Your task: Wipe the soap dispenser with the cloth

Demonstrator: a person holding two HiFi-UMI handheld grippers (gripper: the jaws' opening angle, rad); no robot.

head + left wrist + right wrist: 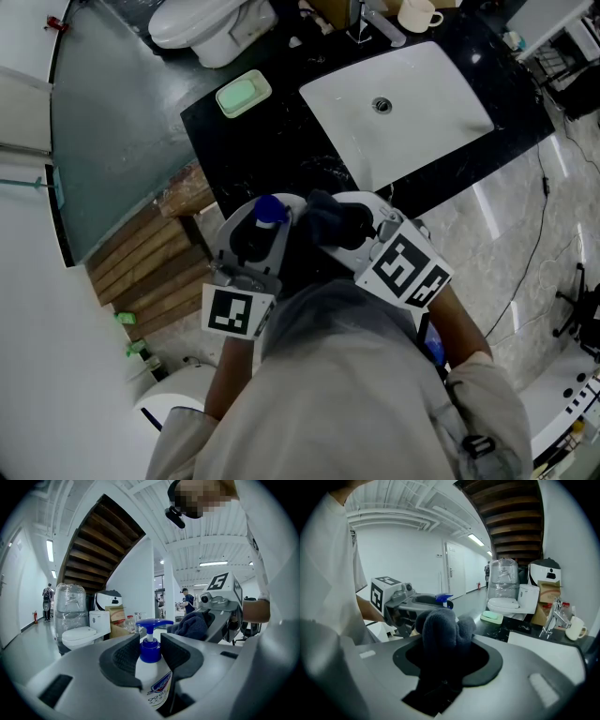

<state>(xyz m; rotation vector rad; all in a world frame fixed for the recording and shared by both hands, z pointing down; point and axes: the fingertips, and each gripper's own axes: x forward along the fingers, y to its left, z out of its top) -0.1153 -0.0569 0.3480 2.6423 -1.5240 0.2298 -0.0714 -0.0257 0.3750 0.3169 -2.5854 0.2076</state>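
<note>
A white soap dispenser (153,679) with a blue pump head (269,210) is held upright in the air, my left gripper (255,236) shut on its neck. A dark grey cloth (443,632) is bunched between the jaws of my right gripper (349,225), which is shut on it. The cloth (330,223) sits just right of the pump head, close to it; whether they touch cannot be told. In the left gripper view the cloth (191,626) and right gripper (220,611) show behind the blue pump (153,639). The right gripper view shows the left gripper (410,603) with the pump (443,599) beyond the cloth.
Below lies a black counter (281,141) with a white sink basin (398,108), a tap (551,616) and a cup (417,14). A green soap dish (244,94) sits on the counter's left. A white toilet (202,28) stands behind, wooden slats (155,258) at left.
</note>
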